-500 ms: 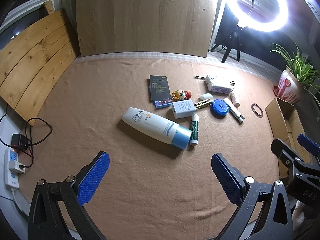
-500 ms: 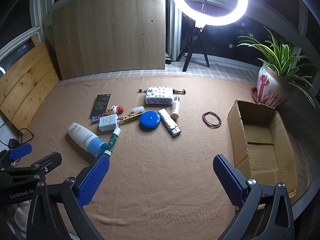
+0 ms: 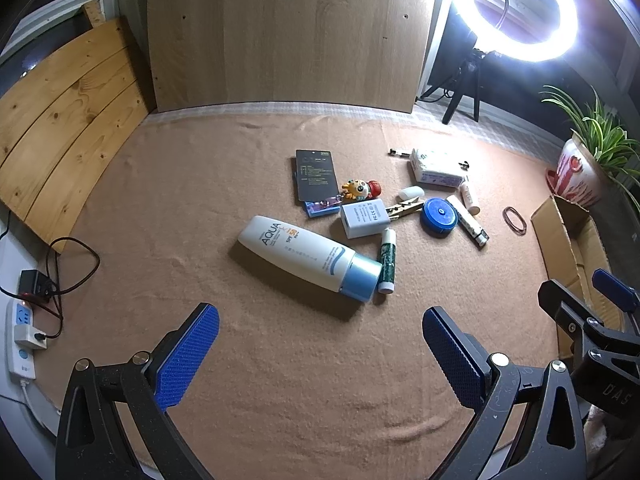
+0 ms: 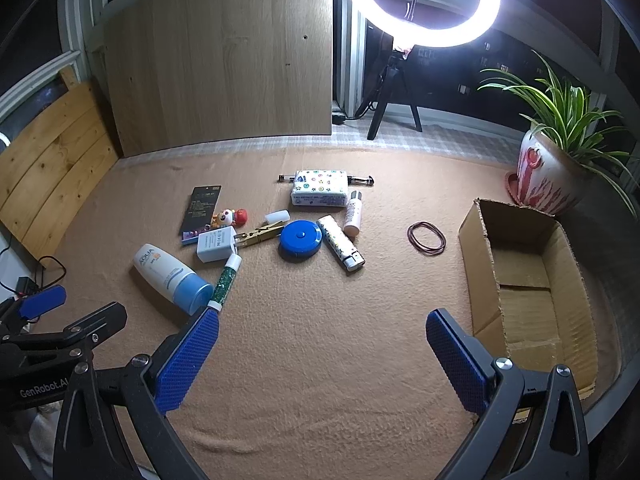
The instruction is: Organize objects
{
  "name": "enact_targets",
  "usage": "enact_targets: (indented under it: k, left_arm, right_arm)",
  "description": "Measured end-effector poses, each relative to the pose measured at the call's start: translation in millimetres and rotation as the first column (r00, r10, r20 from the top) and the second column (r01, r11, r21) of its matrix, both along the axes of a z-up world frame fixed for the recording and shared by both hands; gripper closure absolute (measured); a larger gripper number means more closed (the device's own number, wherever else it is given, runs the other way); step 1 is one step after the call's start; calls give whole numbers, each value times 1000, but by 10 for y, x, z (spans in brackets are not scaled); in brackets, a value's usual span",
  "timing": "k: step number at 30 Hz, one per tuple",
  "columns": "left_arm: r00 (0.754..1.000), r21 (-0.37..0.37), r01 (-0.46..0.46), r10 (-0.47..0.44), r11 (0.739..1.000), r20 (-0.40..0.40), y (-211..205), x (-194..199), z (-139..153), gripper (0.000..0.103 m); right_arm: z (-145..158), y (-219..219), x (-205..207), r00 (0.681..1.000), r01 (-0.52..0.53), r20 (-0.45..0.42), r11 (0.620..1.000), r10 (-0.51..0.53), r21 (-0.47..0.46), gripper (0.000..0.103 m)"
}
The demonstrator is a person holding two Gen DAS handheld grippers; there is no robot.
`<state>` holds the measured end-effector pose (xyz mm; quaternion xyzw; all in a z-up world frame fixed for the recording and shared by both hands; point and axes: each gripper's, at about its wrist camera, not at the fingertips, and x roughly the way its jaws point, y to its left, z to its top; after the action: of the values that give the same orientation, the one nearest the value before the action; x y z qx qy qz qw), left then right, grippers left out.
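Note:
A cluster of small items lies on the tan cloth: a white AQUA sunscreen tube (image 3: 308, 254) with a blue cap, a green glue stick (image 3: 387, 256), a white charger (image 3: 365, 218), a blue tape measure (image 3: 439, 216), a lighter (image 4: 340, 242), a tissue pack (image 4: 320, 187), a black card (image 3: 315, 174) and a toy figure (image 3: 360, 189). An open cardboard box (image 4: 524, 276) sits at the right. My left gripper (image 3: 320, 350) is open and empty, short of the tube. My right gripper (image 4: 322, 354) is open and empty, near the glue stick (image 4: 226, 282).
A brown rubber band (image 4: 426, 238) lies between the cluster and the box. A potted plant (image 4: 548, 172) stands at the far right. A ring light (image 4: 422, 4) and wooden boards (image 3: 280, 32) stand at the back. A power strip with cables (image 3: 24, 320) lies at the left edge.

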<state>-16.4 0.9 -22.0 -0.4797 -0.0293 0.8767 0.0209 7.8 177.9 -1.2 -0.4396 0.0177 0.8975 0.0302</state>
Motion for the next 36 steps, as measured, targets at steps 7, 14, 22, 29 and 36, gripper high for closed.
enact_targets:
  k: [7, 14, 22, 29, 36]
  left_arm:
    - [1000, 2, -1, 1, 1000, 4, -6, -41, -22, 0]
    - [1000, 2, 0, 0, 1000, 6, -3, -40, -23, 0]
    - [1000, 3, 1, -1, 1000, 7, 3, -70, -44, 0]
    - [1000, 4, 1, -1, 1000, 8, 13, -70, -58, 0]
    - [1000, 4, 1, -1, 1000, 8, 13, -70, -59, 0]
  right_arm:
    - [-15, 2, -29, 1000, -2, 6, 1000, 2, -2, 0]
    - [-24, -2, -51, 1000, -2, 8, 1000, 2, -2, 0]
    - [-42, 3, -64, 1000, -3, 12, 1000, 3, -6, 0]
    - [-49, 6, -61, 1000, -4, 14, 1000, 4, -9, 0]
    - [-56, 1, -63, 1000, -6, 16, 1000, 6, -9, 0]
